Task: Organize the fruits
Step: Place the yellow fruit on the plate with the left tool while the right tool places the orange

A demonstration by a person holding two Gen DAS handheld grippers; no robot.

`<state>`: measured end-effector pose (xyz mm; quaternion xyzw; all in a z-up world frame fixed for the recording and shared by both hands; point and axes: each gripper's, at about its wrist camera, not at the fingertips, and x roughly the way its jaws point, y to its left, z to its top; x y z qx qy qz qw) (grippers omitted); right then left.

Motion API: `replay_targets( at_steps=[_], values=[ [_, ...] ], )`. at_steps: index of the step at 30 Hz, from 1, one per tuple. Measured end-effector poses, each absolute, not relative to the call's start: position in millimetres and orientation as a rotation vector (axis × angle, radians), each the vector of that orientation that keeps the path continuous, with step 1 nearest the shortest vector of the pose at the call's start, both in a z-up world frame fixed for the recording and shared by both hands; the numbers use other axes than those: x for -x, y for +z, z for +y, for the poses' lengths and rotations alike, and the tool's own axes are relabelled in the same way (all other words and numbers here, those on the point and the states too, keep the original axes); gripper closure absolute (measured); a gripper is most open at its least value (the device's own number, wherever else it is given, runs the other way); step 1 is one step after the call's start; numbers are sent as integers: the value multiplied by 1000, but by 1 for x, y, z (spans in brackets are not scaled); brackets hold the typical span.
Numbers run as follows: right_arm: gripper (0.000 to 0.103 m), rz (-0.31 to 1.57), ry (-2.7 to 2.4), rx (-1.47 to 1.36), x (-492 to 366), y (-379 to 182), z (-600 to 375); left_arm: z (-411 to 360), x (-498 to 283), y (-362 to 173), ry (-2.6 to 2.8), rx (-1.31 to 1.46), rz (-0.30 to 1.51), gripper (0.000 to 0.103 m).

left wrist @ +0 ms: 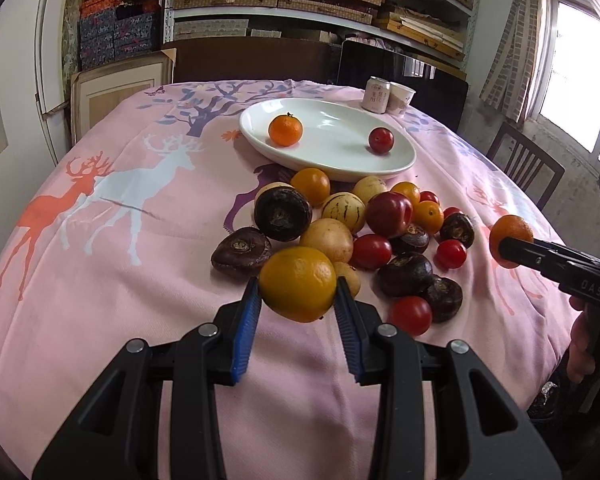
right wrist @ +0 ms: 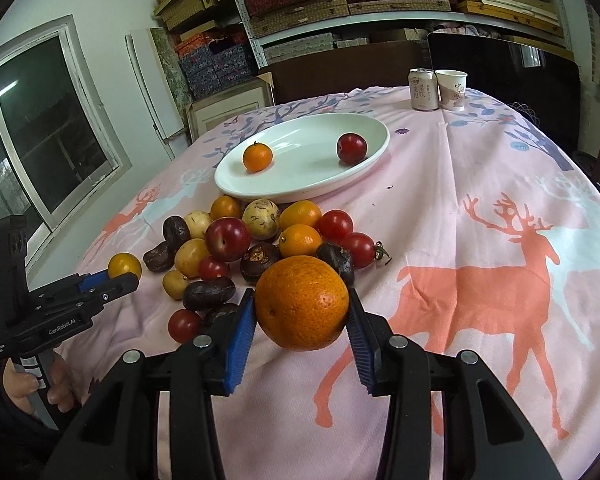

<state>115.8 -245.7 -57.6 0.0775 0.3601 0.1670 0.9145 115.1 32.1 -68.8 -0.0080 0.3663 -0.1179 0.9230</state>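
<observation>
My left gripper (left wrist: 296, 300) has matt black plastic arms w/ ribbed blue pads (left wrist: 247, 336) and shiny metal rivets. The orange (right wrist: 302, 308) in the right gripper (right wrist: 302, 322) looks pitted and dull. Plate (left wrist: 396, 160) is glossy white, prob. ceramic. Bench cloth (left wrist: 120, 280) is soft, matt, printed. Tomatoes (left wrist: 411, 315) are smooth and shiny.

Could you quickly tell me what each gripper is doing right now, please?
Left gripper: closed on a yellow-orange citrus fruit, held above the cloth.
Right gripper: closed on an orange mandarin, also lifted.
</observation>
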Motion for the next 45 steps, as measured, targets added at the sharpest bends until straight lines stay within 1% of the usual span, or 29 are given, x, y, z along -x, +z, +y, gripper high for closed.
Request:
replay_targets(
  at_steps=[12,18,21,25,29,33,36,37,38,39,40,41,42,45],
  values=[
    [59,667,319,-179,-115,-32,-268,12,-121,-41,-278,-8,707,67],
    [59,590,285,-186,-146,3,-286,-6,-160,-15,-309,-23,679,67],
    [59,553,278,-184,-176,18,-286,-17,-202,-9,-332,-4,706,67],
    [59,534,284,-174,-235,23,-274,-39,-265,-19,-327,-11,783,67],
    [59,611,313,-200,-306,12,-260,-54,-319,-39,-313,-5,891,67],
    [59,722,331,-227,-367,-16,-244,-58,-353,-58,-280,-7,966,67],
    [58,761,346,-231,-387,-30,-234,-55,-365,-65,-261,11,991,66],
    [55,768,341,-226,-391,-33,-231,-54,-368,-66,-255,14,998,66],
    [48,763,340,-228,-391,-34,-229,-53,-370,-66,-253,22,1002,65],
    [36,748,336,-233,-389,-32,-231,-51,-369,-65,-250,30,1000,54],
    [35,721,333,-241,-384,-28,-233,-47,-367,-60,-244,44,981,48],
    [35,706,341,-246,-379,-23,-234,-43,-363,-54,-240,57,956,36],
    [35,696,346,-246,-373,-19,-236,-40,-359,-47,-238,69,931,28],
    [35,665,341,-247,-351,-3,-244,-28,-343,-25,-241,108,873,26]
  ],
)
